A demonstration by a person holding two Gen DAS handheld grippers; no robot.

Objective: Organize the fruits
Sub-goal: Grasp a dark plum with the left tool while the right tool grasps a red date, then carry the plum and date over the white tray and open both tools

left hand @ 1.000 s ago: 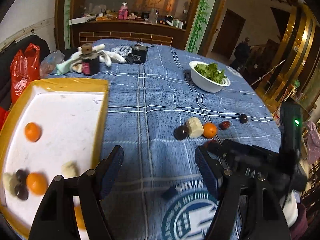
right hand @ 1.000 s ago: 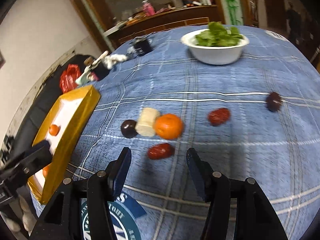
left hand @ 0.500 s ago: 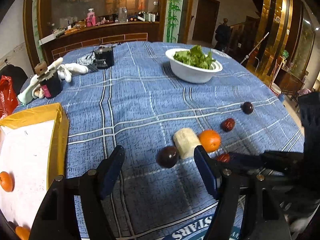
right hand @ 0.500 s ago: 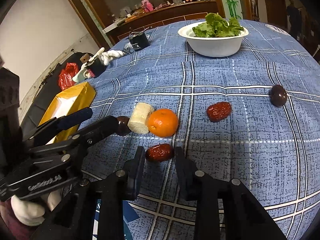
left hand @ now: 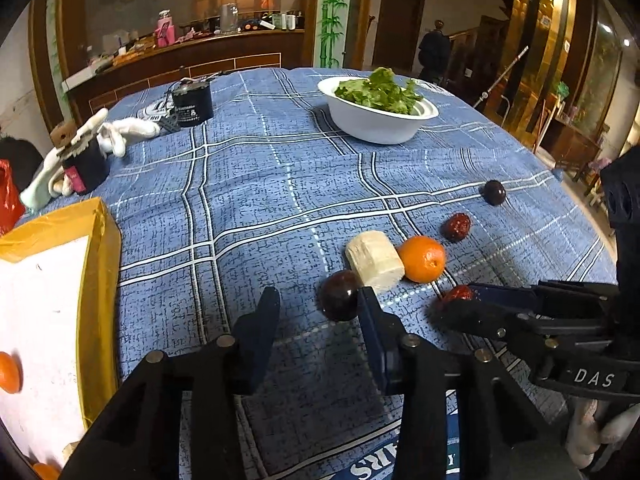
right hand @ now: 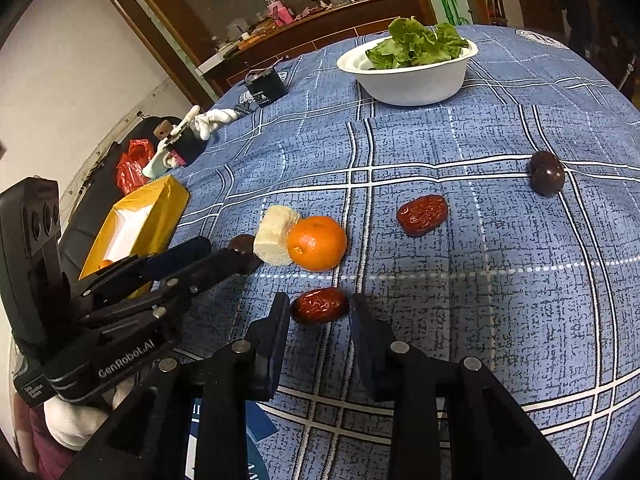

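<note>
On the blue plaid tablecloth lie a dark plum [left hand: 339, 295], a banana piece [left hand: 374, 261], an orange [left hand: 422, 259], a red date [left hand: 456, 226] and a second dark plum [left hand: 494, 192]. My left gripper [left hand: 316, 322] is open, its right finger beside the near plum. My right gripper [right hand: 319, 312] has its fingers closed in around another red date [right hand: 319, 305] on the cloth, touching or nearly touching it. The yellow tray [left hand: 98, 264] at the left holds oranges [left hand: 8, 372].
A white bowl of lettuce [left hand: 376, 114] stands at the back. A black jar [left hand: 192, 103], a dark cup with white gloves [left hand: 86, 160] and a red bag [right hand: 132, 166] are at the far left. The table edge curves away on the right.
My left gripper swung from over the tray to the fruit cluster and reached the near plum. My right gripper narrowed around the near red date.
</note>
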